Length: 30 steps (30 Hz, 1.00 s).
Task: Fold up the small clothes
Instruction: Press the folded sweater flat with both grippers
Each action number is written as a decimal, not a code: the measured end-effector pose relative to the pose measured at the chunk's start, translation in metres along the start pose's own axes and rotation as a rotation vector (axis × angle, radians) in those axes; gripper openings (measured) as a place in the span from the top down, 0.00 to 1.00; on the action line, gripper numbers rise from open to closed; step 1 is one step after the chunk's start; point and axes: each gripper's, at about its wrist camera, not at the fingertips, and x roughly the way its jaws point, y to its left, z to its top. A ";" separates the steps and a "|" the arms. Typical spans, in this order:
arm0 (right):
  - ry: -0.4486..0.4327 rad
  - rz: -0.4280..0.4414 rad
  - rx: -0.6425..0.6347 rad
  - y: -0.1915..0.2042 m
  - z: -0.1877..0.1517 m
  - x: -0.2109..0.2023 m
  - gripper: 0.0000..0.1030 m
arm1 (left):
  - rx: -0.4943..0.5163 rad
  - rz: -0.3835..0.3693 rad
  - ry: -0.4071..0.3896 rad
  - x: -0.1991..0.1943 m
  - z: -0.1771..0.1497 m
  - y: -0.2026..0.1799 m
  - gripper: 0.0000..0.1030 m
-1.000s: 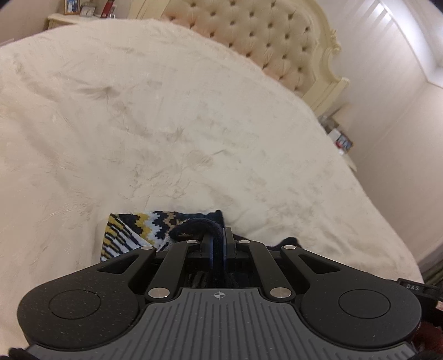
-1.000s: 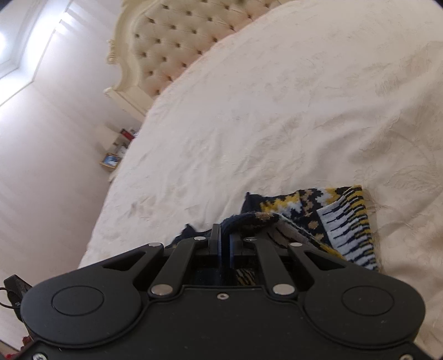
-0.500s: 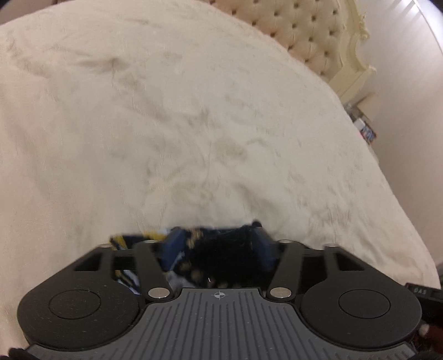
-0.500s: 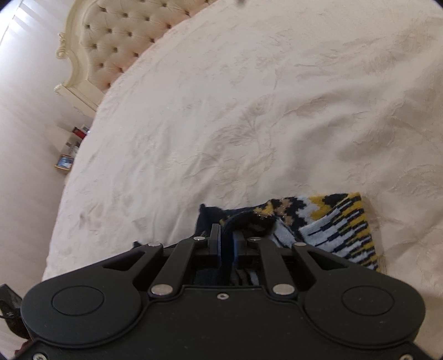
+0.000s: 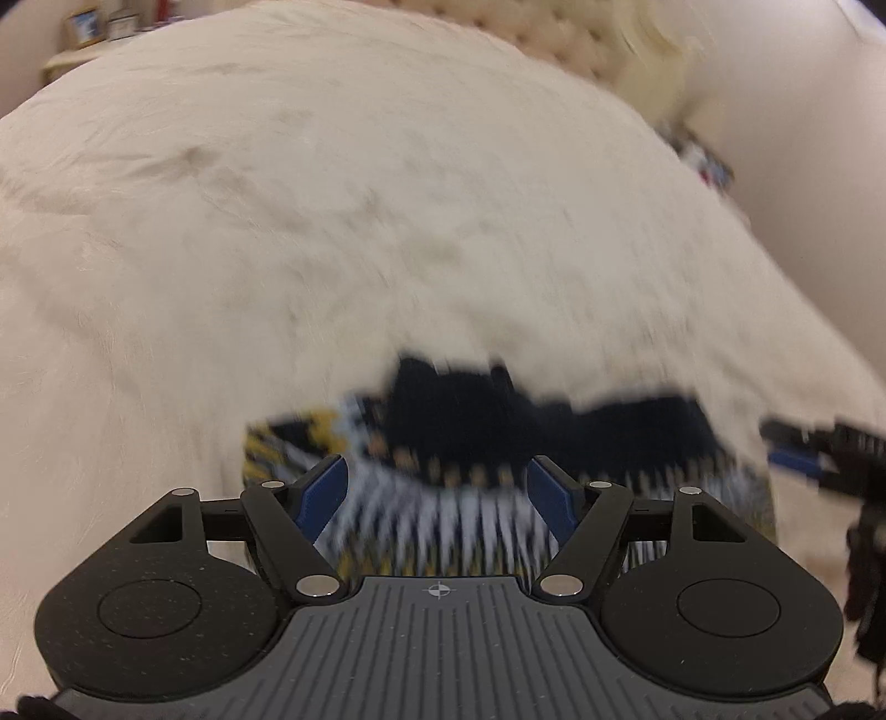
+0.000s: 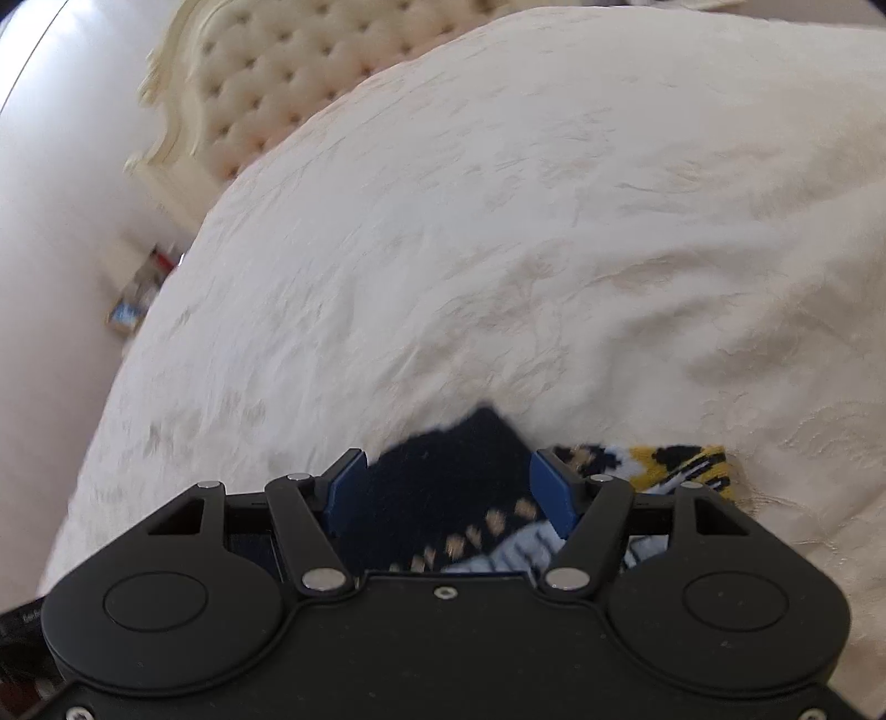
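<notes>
A small knitted garment (image 5: 459,443), navy with yellow, white and tan patterns, lies folded on the cream bedspread (image 5: 332,221). My left gripper (image 5: 437,487) is open just above it, with nothing between its blue pads (image 5: 324,493). My right gripper (image 6: 451,493) is open too, over the garment's navy part (image 6: 443,476); the patterned yellow end (image 6: 675,465) lies to the right. The right gripper's fingers (image 5: 803,443) show at the right edge of the left wrist view. Both views are motion-blurred.
A tufted cream headboard (image 6: 310,72) stands at the far end of the bed. A bedside shelf with small items (image 6: 138,288) is by the wall. Another nightstand with picture frames (image 5: 88,33) is at the far left.
Both grippers were shut on the garment's folded navy edge a second ago. The left opened first, then the right. The garment now lies released on the bed and both grippers have pulled back.
</notes>
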 end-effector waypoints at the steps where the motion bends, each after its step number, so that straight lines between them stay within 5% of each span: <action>1: 0.021 0.003 -0.040 0.007 -0.005 -0.001 0.32 | 0.022 0.006 0.026 0.001 -0.008 -0.006 0.32; 11: 0.234 -0.009 -0.473 0.073 -0.083 0.003 0.32 | 0.175 0.088 0.182 0.019 -0.072 -0.020 0.32; 16: 0.316 -0.140 -0.669 0.072 -0.104 0.016 0.32 | 0.234 0.102 0.212 0.025 -0.079 -0.013 0.32; 21: 0.326 -0.249 -0.593 0.035 -0.093 0.015 0.29 | 0.250 0.098 0.230 0.031 -0.078 -0.012 0.30; 28: 0.330 -0.247 -0.535 0.020 -0.087 0.015 0.15 | 0.272 0.068 0.244 0.041 -0.081 -0.019 0.01; 30: 0.334 -0.245 -0.545 0.021 -0.090 0.016 0.10 | 0.295 0.080 0.246 0.045 -0.084 -0.024 0.00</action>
